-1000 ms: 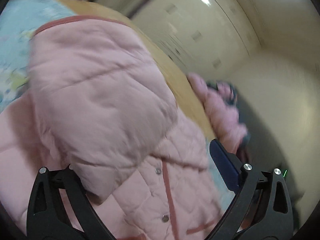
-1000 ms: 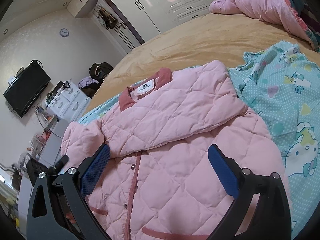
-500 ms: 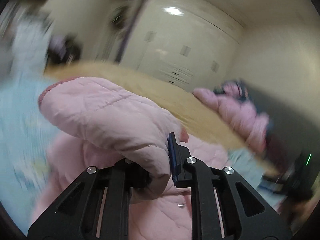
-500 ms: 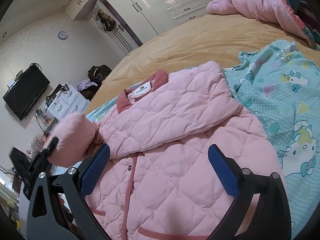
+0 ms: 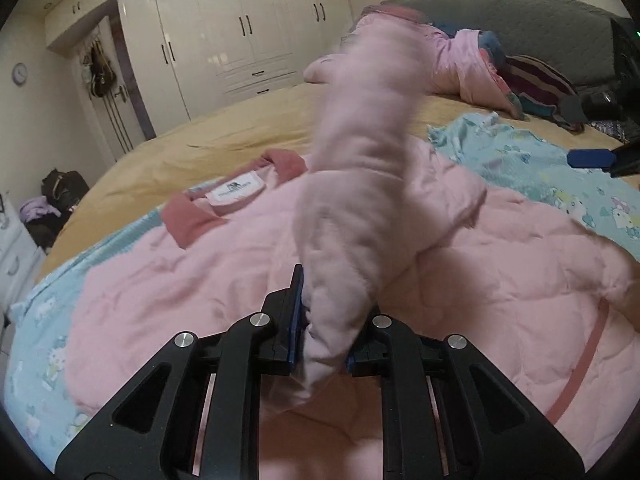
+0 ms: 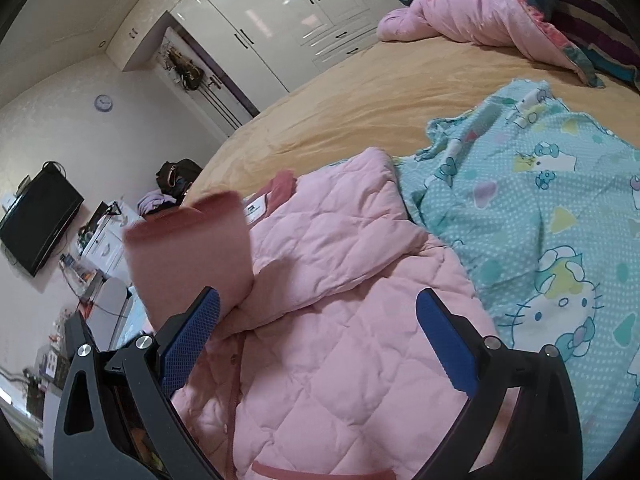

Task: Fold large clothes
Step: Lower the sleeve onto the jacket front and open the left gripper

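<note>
A pink quilted jacket [image 5: 208,276] lies front-up on the bed, its darker pink collar [image 5: 188,216] and white label toward the far side. My left gripper [image 5: 320,332] is shut on the jacket's sleeve [image 5: 360,184] and holds it lifted above the jacket body. In the right wrist view the sleeve's cuff [image 6: 188,248] hangs at the left over the jacket [image 6: 340,340]. My right gripper [image 6: 316,332] is open and empty just above the jacket's lower front. One sleeve lies folded across the chest [image 6: 332,240].
A turquoise cartoon-print sheet [image 6: 540,208] lies under and right of the jacket on the tan bedspread [image 6: 360,96]. Another pink garment [image 6: 480,8] is heaped at the headboard. White wardrobes [image 5: 240,32], a wall TV [image 6: 36,216] and a cluttered dresser stand beyond the bed.
My left gripper closed on the sleeve and has swung it up and across over the jacket. The right gripper stayed open and nearly still.
</note>
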